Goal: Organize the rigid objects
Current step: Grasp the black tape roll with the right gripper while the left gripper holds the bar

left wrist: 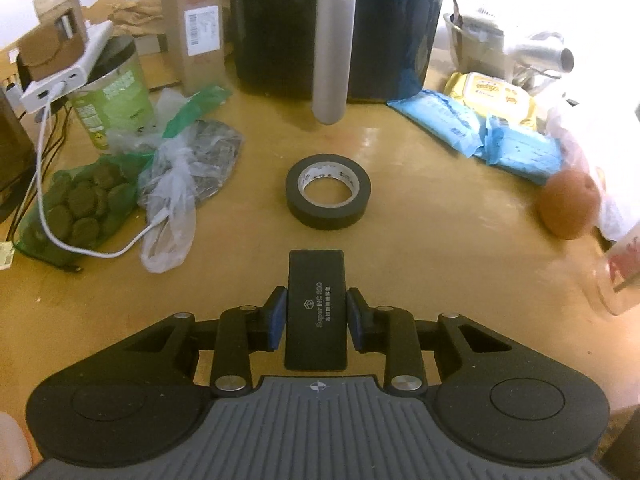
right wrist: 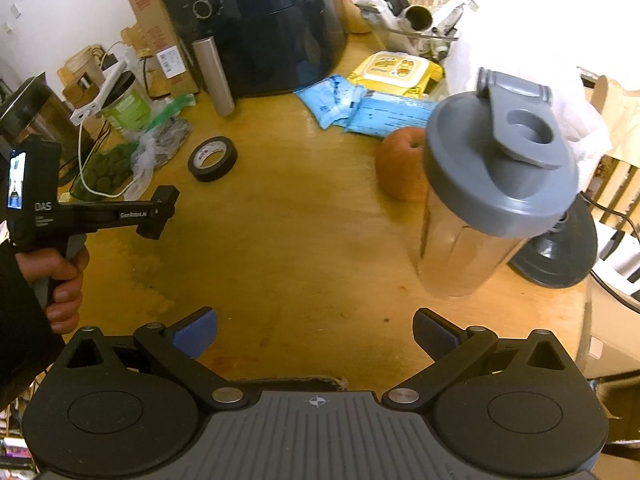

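My left gripper is shut on a flat black rectangular device with pale lettering; the blue pads press its two long sides, and it hangs a little above the wooden table. Just beyond it a roll of black tape lies flat. In the right wrist view my right gripper stands open over bare wood with nothing between its fingers. A clear shaker bottle with a grey lid stands ahead of it to the right. The left gripper, held by a hand, shows at the left.
A black air fryer and a metal cylinder stand at the back. Plastic bags, a green tin and a white cable crowd the left. Blue wipe packs and a round orange fruit lie right.
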